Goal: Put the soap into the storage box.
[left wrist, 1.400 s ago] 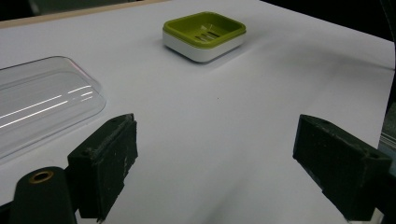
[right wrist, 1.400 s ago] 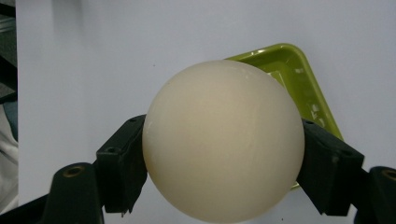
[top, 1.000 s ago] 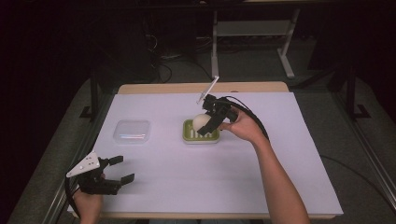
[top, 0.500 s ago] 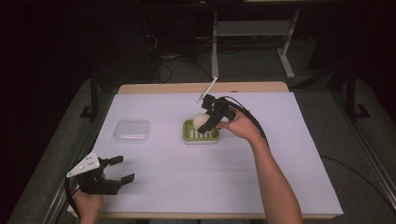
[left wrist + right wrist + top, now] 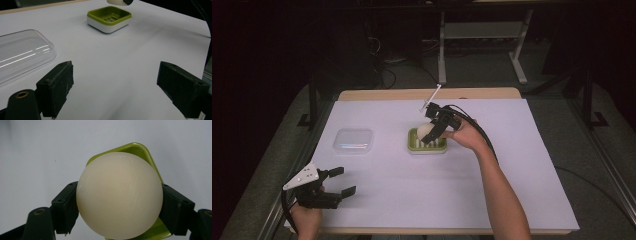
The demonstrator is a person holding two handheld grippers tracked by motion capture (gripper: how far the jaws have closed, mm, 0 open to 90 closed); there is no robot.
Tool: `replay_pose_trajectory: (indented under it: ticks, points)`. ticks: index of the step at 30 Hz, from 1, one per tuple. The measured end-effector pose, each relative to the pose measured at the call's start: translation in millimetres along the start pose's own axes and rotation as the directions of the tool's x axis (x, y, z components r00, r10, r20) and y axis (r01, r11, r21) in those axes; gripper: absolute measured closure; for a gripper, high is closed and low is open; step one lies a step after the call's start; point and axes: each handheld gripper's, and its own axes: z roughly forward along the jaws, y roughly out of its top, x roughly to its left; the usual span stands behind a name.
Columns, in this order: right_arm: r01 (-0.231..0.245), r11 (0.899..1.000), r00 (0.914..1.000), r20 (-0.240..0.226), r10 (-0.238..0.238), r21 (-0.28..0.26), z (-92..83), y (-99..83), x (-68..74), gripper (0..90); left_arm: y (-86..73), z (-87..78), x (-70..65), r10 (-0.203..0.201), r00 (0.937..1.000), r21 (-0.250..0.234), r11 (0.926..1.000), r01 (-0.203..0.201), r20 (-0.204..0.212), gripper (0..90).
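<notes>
The white table cover is carrying the green soap dish. Just above the dish, the right gripper is clamping a cream soap ball, which is hiding most of the dish (right gripper view). Left of the dish are lying a clear lid and, nearer the person, the left gripper, jaws wide and holding nothing.

White-covered table with a wooden far edge. Beyond the right tongs, a white metal frame stands on dark floor. Surroundings dim.
</notes>
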Motion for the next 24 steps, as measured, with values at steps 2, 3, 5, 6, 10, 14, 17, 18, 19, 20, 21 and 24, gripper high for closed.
replay_pose_trajectory:
  ticks: [2, 3, 5, 6, 10, 14, 17, 18, 19, 20, 21, 24]
  points:
    - [-0.006, 1.0, 1.0, -0.001, 0.006, 0.005, 1.5, 0.1, -0.3, 24.2, -0.1, 0.1, 0.0, -0.002, 1.0, 0.0, 1.0, 0.002, 0.0, 13.1]
    - [-0.006, 1.0, 1.0, -0.003, 0.006, 0.007, 2.2, 0.0, -0.4, 24.2, -0.2, 0.0, 0.0, 0.0, 1.0, 0.0, 1.0, 0.0, 0.0, 13.1]
    - [-0.004, 1.0, 1.0, 0.002, 0.004, 0.01, 3.4, -0.1, -0.8, 24.2, -0.2, 0.0, 0.0, 0.0, 1.0, 0.001, 1.0, 0.0, -0.001, 13.1]
    - [-0.003, 1.0, 1.0, 0.0, 0.003, 0.01, 3.8, 0.0, -1.1, 24.2, -0.2, 0.1, -0.1, -0.001, 1.0, 0.001, 1.0, 0.001, -0.001, 13.1]
    - [-0.008, 1.0, 1.0, 0.002, 0.008, 0.01, 5.3, -0.2, -1.9, 24.2, -0.1, 0.1, 0.0, 0.001, 1.0, 0.002, 1.0, -0.001, -0.001, 13.1]
    - [-0.021, 1.0, 0.9998, -0.001, 0.021, 0.015, 8.0, -1.1, -5.0, 24.2, -0.3, -0.3, -0.1, -0.003, 1.0, 0.001, 1.0, 0.003, -0.002, 13.1]
    - [-0.027, 0.999, 0.9996, -0.001, 0.027, 0.018, 9.8, -1.6, -5.9, 24.2, -0.3, -0.5, 0.2, -0.002, 1.0, 0.0, 1.0, 0.002, -0.001, 13.1]
    - [-0.029, 0.999, 0.9996, -0.001, 0.029, 0.019, 10.4, -1.8, -6.4, 24.2, -0.3, -0.6, 0.0, -0.003, 1.0, 0.0, 1.0, 0.003, -0.002, 13.1]
    - [-0.03, 0.999, 0.9995, -0.004, 0.03, 0.022, 11.0, -1.9, -7.0, 24.2, -0.3, -0.5, 0.0, -0.002, 1.0, 0.0, 1.0, 0.002, -0.001, 13.1]
    - [-0.03, 0.999, 0.9995, -0.004, 0.03, 0.022, 11.0, -1.9, -7.0, 24.2, -0.3, -0.5, 0.0, -0.002, 1.0, 0.0, 1.0, 0.002, -0.001, 13.1]
    - [-0.036, 0.999, 0.9993, -0.005, 0.036, 0.025, 13.0, -1.9, -7.5, 24.2, -0.2, -0.5, -0.1, -0.001, 1.0, 0.001, 1.0, 0.001, -0.002, 13.1]
    - [-0.038, 0.999, 0.9993, 0.002, 0.038, 0.034, 15.4, -2.1, -8.1, 24.2, 0.0, -0.4, -0.3, 0.003, 1.0, 0.005, 1.0, -0.003, -0.002, 13.1]
